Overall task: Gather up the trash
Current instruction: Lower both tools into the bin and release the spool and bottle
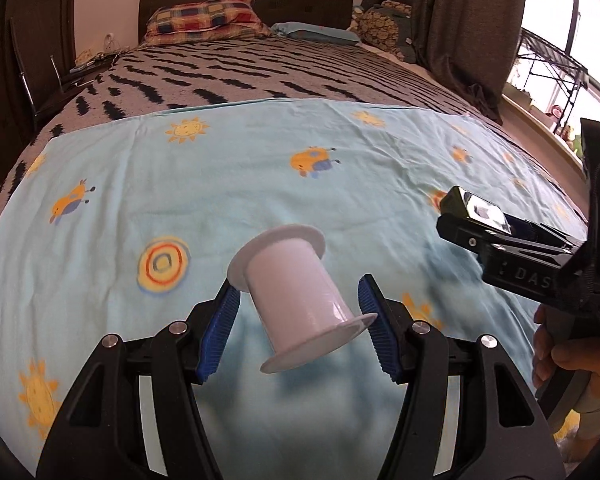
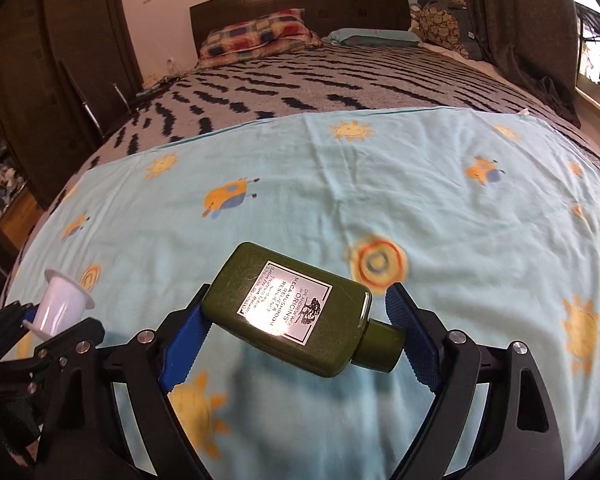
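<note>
The left tongs [image 1: 298,312] pinch a white spool [image 1: 296,298] and the right tongs [image 2: 296,330] a green bottle [image 2: 296,314], both skewed toward 11 o'clock over the bed [image 2: 460,200], so either could twist free.

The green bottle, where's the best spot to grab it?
Across the flat, wide body of the bottle, not the narrow round cap. The right claw already comes from below with its pads at the two ends; gripping the long flat sides looks steadier.
</note>
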{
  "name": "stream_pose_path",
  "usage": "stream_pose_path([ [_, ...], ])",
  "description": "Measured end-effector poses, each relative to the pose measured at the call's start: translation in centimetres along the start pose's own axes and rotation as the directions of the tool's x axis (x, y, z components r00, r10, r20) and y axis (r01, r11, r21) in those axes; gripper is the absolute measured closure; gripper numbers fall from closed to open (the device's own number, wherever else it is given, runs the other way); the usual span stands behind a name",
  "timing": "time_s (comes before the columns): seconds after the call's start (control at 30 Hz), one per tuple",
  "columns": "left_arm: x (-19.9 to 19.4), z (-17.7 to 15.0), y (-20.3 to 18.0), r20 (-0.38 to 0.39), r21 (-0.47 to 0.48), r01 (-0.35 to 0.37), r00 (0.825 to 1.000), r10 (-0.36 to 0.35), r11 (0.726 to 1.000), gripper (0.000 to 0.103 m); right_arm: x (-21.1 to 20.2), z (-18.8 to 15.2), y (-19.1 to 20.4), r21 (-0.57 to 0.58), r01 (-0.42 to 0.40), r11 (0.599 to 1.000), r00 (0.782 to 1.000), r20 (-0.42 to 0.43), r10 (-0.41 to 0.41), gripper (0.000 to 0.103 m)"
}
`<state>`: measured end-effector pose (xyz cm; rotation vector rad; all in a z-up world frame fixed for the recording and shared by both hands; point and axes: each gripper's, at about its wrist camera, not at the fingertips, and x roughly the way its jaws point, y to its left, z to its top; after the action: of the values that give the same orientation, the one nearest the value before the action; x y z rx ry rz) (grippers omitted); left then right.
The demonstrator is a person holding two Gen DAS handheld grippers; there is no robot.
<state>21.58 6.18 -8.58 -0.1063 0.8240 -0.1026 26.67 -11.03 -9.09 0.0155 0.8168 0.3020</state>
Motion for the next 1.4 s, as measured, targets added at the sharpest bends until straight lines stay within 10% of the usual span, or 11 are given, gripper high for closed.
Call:
stream_pose_path([
  [0.87, -11.3, -16.6, -8.4, 0.021, 0.155, 0.164, 0.985, -0.169, 0.974, 0.045, -15.8, -18.7, -3.3, 0.036, 0.021, 0.999, 0.994, 0.110, -0.025, 0.017],
  [1.4, -4.0, -25.5, -10.2, -0.262, 0.122, 0.210, 0.949, -0.173, 0.970, 0.045, -9.9, -27.7, -5.3, 0.160, -0.001, 0.987, 0.988, -0.151, 0.026, 0.017],
])
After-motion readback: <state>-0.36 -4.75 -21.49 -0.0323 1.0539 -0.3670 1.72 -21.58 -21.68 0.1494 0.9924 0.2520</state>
